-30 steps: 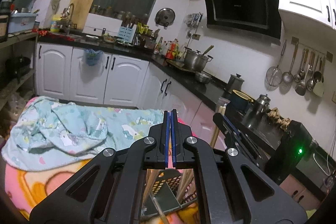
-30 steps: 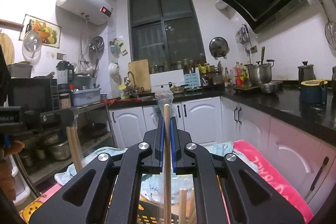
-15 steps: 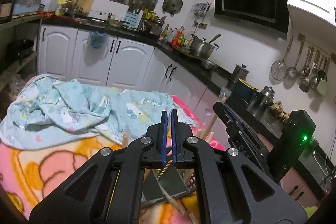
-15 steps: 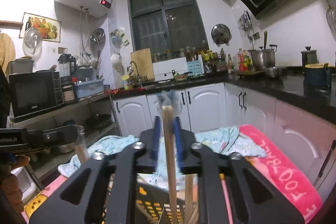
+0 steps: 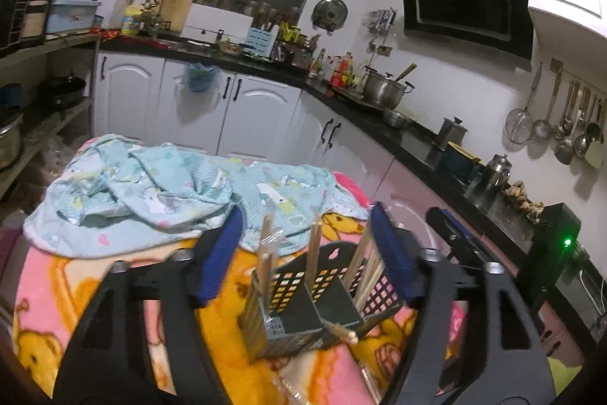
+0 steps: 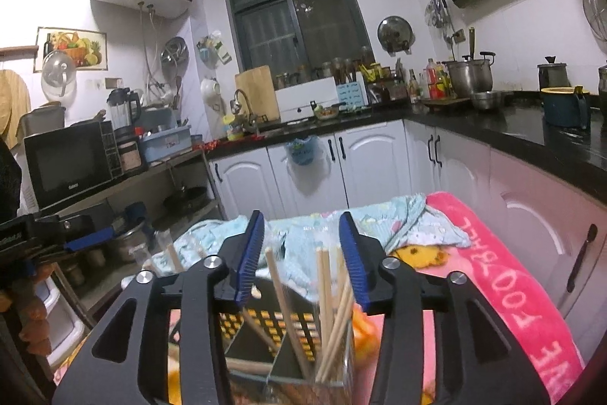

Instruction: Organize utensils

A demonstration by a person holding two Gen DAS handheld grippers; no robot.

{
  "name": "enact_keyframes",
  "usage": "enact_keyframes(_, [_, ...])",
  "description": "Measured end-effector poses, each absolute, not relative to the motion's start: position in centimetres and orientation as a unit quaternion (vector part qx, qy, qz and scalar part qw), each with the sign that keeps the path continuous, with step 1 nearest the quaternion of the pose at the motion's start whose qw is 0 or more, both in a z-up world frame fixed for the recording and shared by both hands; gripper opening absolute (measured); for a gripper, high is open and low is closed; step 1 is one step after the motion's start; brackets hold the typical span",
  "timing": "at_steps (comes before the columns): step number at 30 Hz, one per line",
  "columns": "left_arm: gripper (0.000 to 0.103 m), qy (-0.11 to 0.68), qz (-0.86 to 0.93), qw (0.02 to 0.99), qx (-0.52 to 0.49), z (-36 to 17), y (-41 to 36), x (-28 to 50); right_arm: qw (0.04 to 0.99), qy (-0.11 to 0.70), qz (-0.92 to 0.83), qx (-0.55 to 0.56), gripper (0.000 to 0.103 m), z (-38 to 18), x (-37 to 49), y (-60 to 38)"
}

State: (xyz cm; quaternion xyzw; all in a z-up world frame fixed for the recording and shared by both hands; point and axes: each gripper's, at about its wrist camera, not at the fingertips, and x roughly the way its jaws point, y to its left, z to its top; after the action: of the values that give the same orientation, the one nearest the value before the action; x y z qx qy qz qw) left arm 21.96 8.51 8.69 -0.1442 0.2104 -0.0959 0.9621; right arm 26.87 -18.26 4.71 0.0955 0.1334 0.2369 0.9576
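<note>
A black slotted utensil caddy (image 5: 303, 295) stands on a pink and yellow blanket, and several wooden chopsticks (image 5: 314, 245) lean upright in its compartments. A wooden-handled utensil (image 5: 341, 331) pokes out at its front. My left gripper (image 5: 305, 251) hovers just behind and above the caddy. Its jaws are opening wide and the pads touch nothing. My right gripper (image 6: 301, 253) hangs over the same caddy (image 6: 273, 325) with its jaws opening. Chopsticks (image 6: 326, 291) rise between its blue fingers (image 6: 250, 253), but the pads do not press them.
A crumpled light-blue patterned cloth (image 5: 151, 192) lies on the blanket beyond the caddy. White cabinets (image 5: 258, 112) under a black counter (image 6: 512, 128) run behind and to the right. A shelf with a microwave (image 6: 68, 162) stands at the left.
Both grippers went from shut to open and sank toward the caddy. The right one let go of the wooden chopstick it held, which now stands in the caddy.
</note>
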Motion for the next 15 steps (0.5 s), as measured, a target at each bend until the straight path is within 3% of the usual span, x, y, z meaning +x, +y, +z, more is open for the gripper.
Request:
enact_keyframes(5, [0.09, 0.22, -0.09, 0.96, -0.147, 8.1, 8.9, 20.8, 0.953, 0.162, 0.242, 0.077, 0.049, 4.6, 25.2, -18.8])
enact_keyframes(15, [0.092, 0.241, -0.075, 0.958, -0.136, 6.4, 9.2, 18.6, 0.942, 0.223, 0.248, 0.047, 0.056, 3.3, 22.3, -19.3])
